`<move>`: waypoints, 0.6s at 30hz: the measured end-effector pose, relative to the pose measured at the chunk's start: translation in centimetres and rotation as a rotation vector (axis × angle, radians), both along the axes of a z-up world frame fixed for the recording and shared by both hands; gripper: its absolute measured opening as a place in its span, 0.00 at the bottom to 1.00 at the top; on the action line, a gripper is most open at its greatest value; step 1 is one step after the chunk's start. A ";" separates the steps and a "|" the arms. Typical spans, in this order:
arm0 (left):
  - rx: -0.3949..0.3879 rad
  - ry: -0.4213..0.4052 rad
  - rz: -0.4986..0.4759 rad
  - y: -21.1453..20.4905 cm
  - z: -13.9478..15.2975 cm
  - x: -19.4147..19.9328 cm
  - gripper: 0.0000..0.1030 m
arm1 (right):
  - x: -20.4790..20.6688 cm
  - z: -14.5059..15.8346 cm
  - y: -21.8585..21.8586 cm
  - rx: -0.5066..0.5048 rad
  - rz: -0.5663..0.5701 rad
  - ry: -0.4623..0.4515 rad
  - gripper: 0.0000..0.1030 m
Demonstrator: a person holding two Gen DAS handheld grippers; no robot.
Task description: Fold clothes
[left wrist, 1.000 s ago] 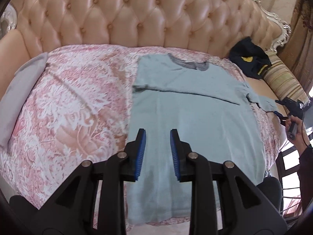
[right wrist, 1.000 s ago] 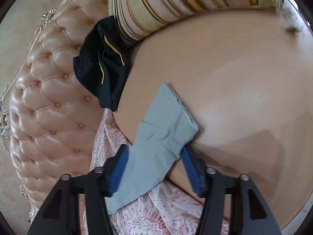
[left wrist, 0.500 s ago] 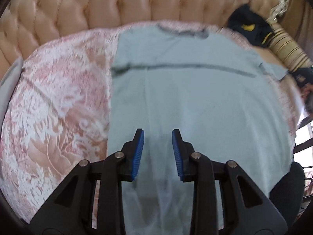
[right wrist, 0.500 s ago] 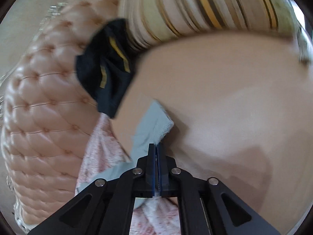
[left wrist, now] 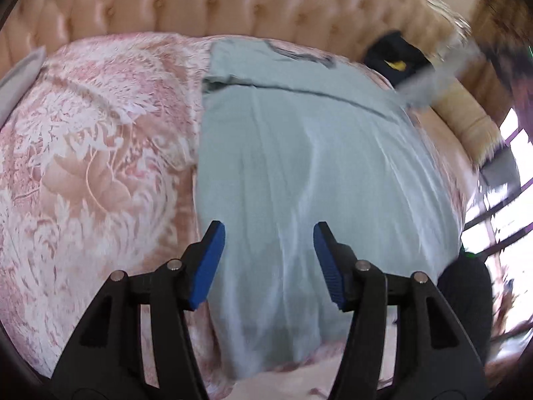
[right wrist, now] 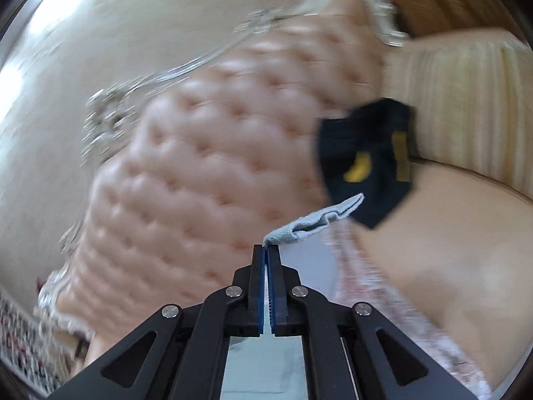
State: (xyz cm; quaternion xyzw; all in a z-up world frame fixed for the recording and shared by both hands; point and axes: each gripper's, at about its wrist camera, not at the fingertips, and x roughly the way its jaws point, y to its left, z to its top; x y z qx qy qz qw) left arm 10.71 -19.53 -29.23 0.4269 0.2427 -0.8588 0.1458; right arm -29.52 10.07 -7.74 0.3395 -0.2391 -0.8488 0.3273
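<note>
Left wrist view shows the left gripper [left wrist: 269, 260] above the lower half of a pale blue T-shirt [left wrist: 299, 173], its 2 blue pads spread apart with only flat fabric beneath them; the jaws have just been opening and nothing is pinched between them. The shirt lies face up on a pink floral bedspread [left wrist: 93, 166] before a tufted headboard [left wrist: 206, 3]; its hem is partly cut off behind the gripper's black arms. At the far right a lifted sleeve is a grey smear, too blurred to trace. In the right wrist view, the right gripper [right wrist: 266, 250] is clenched on that sleeve [right wrist: 319, 220], a folded tip of which sticks out past the fingertips. A dark garment with yellow marks [right wrist: 366, 160] lies beyond it, against a striped pillow [right wrist: 466, 106]; motion blur softens everything there.
</note>
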 end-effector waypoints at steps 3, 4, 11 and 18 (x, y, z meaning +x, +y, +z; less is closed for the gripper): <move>-0.027 -0.020 -0.052 1.3 -1.0 -0.1 0.40 | 2.0 1.6 -5.9 -0.004 0.121 0.001 0.01; -0.018 -0.020 -0.045 1.4 -1.3 -0.2 0.40 | 2.6 1.6 -8.2 0.009 0.160 -0.002 0.01; 0.040 0.037 -0.011 0.8 -1.4 0.3 0.40 | 7.6 -3.6 -22.5 0.134 0.346 -0.072 0.01; 0.118 0.115 0.006 -0.4 -0.7 0.4 0.40 | 12.0 -12.9 -31.4 0.191 0.420 -0.188 0.01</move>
